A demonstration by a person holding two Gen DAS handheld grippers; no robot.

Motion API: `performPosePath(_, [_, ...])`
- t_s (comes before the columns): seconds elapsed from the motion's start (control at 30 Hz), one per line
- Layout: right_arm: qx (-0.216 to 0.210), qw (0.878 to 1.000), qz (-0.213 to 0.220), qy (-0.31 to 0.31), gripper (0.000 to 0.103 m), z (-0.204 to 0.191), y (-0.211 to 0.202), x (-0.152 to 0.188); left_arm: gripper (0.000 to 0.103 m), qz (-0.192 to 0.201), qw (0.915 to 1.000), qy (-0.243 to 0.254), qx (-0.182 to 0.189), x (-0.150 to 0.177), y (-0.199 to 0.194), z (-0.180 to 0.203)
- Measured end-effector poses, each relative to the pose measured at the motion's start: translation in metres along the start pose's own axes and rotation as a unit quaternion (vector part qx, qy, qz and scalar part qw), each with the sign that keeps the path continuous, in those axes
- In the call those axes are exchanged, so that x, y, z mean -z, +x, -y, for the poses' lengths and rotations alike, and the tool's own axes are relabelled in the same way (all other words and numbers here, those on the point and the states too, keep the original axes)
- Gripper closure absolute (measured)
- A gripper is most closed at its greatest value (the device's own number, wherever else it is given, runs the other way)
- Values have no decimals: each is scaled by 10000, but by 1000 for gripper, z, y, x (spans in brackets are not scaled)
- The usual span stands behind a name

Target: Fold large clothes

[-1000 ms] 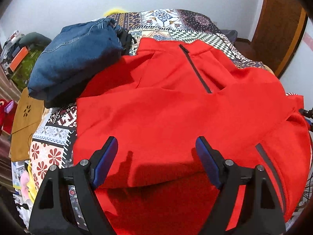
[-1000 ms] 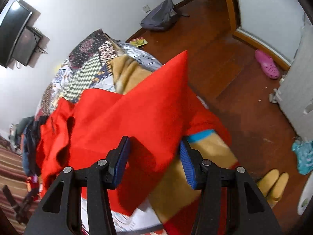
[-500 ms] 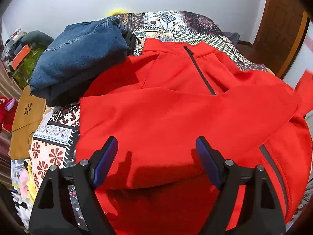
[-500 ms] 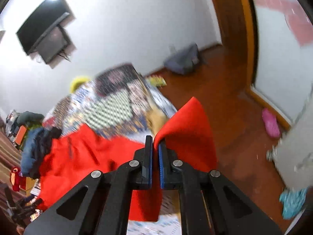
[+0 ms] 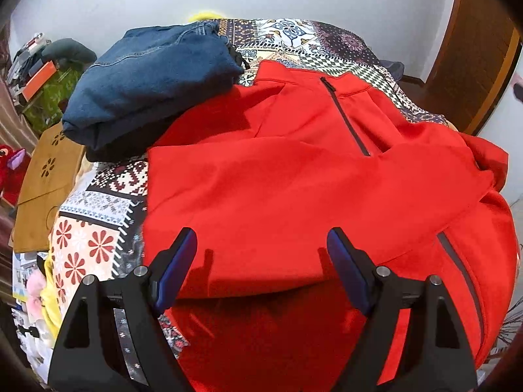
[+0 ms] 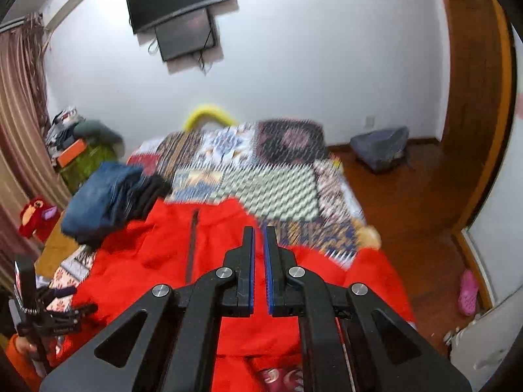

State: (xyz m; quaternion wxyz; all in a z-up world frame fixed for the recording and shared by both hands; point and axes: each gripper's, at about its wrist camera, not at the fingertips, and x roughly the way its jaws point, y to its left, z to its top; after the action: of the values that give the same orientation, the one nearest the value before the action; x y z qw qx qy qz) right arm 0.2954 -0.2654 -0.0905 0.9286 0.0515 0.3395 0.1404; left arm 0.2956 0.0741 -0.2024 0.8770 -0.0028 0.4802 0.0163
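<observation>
A red zip-neck pullover (image 5: 294,170) lies spread on the patterned bedspread (image 5: 98,215), collar toward the far end, one side folded over its front. My left gripper (image 5: 261,254) is open and empty just above its near part. In the right wrist view my right gripper (image 6: 259,241) hovers over the pullover (image 6: 170,261). Its jaws are nearly together with a narrow gap, and no cloth shows between them. The view is motion-blurred.
A folded pile of blue jeans (image 5: 147,85) lies at the pullover's far left; it also shows in the right wrist view (image 6: 104,199). A tan cloth (image 5: 45,189) lies left of the bed. A grey bag (image 6: 380,147) and a pink slipper (image 6: 467,290) lie on the wooden floor.
My right gripper shut on a red sleeve edge, lifted it and swung toward the bed; now no cloth shows in it. The sleeve lies bunched at the right. The left gripper barely moved.
</observation>
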Motion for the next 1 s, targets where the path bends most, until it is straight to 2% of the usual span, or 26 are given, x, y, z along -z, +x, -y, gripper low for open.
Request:
performPosePath(0.2, [353,9950,-595,725,94,33,2,4,22,9,9999,-12,-102,3,-2,-9])
performPosePath(0.23, [420,9933,-650,860,88,37,-4,6,22,1,9999,-43,-97,3,-1,-9])
performPosePath(0.27, [515,9902,-714,1085,77,49,-7,8,22,-8,9999,-98,-104,3,1,-10])
performPosePath(0.3, [561,9882,-708,1233,72,57,-12,11,22,-9,9998,-146,-129,3,2,-10])
performPosePath(0.37, [662,9832,-590,1594,49,76,-22,19,22,-24,9997,-216,-138,2,6,-8])
performPosePath(0.43, [701,9780,-523,1893,43,93,-27,26,22,-63,9996,-241,-93,1,9,-5])
performPosePath(0.63, [516,9521,-871,2887,43,141,-8,57,22,-60,9999,-61,-95,-3,11,12])
performPosePath(0.77, [311,9228,-899,3734,43,173,11,75,22,-69,9997,-51,-224,-4,14,18])
performPosePath(0.87, [414,8953,-782,4367,43,197,22,88,22,-89,9995,-125,-263,-6,16,17])
performPosePath(1.0, [542,8792,-987,4629,43,216,43,98,22,-91,9995,-91,-302,-9,19,20])
